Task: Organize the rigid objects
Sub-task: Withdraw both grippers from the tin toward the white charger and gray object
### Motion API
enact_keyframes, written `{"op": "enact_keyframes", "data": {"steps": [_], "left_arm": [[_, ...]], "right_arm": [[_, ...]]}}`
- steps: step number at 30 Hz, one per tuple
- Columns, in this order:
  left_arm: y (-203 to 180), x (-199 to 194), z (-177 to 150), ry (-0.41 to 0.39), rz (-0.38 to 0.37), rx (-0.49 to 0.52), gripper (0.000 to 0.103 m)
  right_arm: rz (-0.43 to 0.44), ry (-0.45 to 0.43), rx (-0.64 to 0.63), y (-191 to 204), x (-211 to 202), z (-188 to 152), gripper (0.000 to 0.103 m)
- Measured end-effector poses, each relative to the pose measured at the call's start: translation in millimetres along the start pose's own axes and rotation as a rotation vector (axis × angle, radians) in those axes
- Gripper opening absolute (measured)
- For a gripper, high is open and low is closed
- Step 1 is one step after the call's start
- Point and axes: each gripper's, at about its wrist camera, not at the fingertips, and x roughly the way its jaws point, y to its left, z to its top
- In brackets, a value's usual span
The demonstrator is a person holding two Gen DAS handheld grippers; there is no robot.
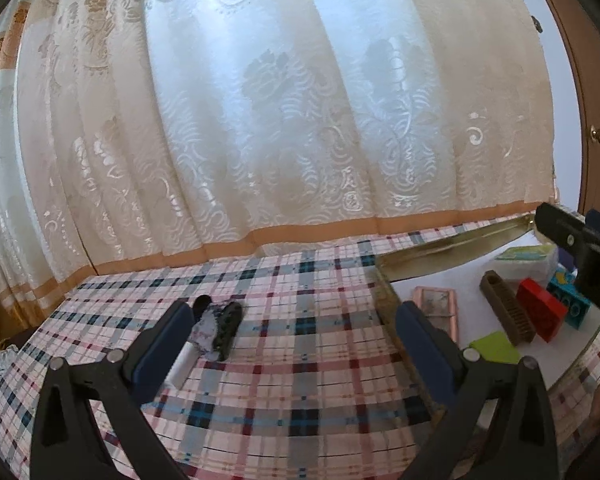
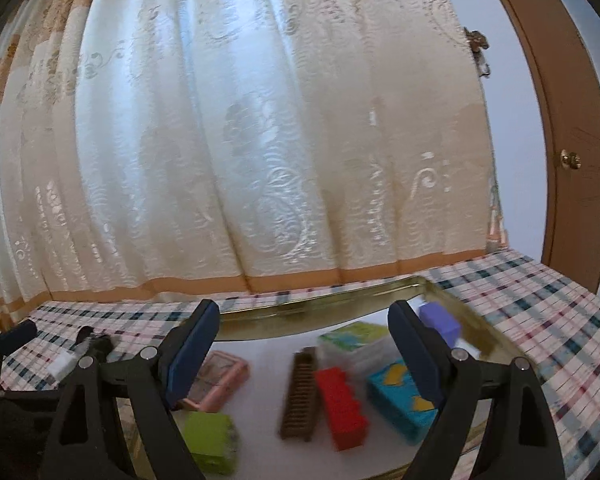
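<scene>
**Both grippers empty, tray half sorted**

While the tray (image 2: 324, 306) on the checked bench (image 1: 300, 360) already holds most of the hard items, neither tool carries anything. The left hand-held gripper (image 1: 296, 352) stands with its jaws wide apart above bare cloth, and the right hand-held gripper (image 2: 304, 344) is likewise spread wide over the tray with nothing between its pads.

Inside the tray lie a red block (image 2: 342, 412), a brown brush (image 2: 300, 396), a teal box (image 2: 400, 404), a green block (image 2: 210, 442), a pink case (image 2: 220, 380), a purple block (image 2: 440, 324) and a white packet (image 2: 356, 344). Outside it, on the cloth to the left, sits a small cluster: a black object (image 1: 228, 330) beside a white tube (image 1: 182, 366).

The risk, as I judge it, lies in crowding. The red block, brush and teal box sit just beside one another, so wide jaws lowered on one could shove its neighbour or tip the brush. The raised tray rim could also catch a finger coming in low.

Much is unclear. The right view is blurred, so block edges smear. The cluster on the cloth is partly hidden behind the left finger, and I cannot tell what the mottled piece between the black object and the tube is. The tray's near edge is cut off.
</scene>
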Motion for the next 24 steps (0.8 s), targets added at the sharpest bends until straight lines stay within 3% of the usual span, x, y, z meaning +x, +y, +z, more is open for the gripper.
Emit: {"op": "enact_keyframes", "data": {"steps": [24], "left_arm": [[82, 37, -13, 0.154, 0.046, -0.075, 0.102]], "right_arm": [[0.098, 0.074, -0.002, 105, 21, -12, 0.088]]}}
